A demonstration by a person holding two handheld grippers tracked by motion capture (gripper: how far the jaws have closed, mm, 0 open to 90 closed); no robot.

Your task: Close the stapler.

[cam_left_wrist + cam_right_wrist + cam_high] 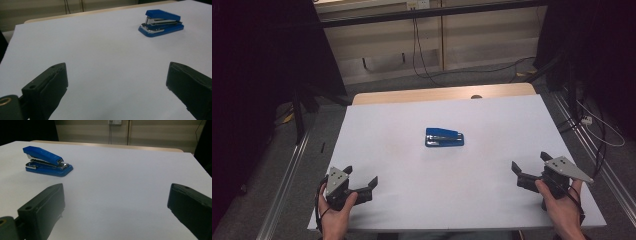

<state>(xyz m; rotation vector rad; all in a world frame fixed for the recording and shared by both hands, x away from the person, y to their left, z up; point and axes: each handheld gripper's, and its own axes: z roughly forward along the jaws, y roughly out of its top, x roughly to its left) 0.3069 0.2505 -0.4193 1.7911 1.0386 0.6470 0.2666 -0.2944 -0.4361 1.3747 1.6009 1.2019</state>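
One blue stapler is seen mid-table, its long axis laid left to right, mouth toward the left. Two claws, left claw and right claw, are held spread, well apart from it.

stapler lies mid-table, between and beyond both tools.

no text, label, brand, number or sign can be read on the blue stapler, the white table or anything else.
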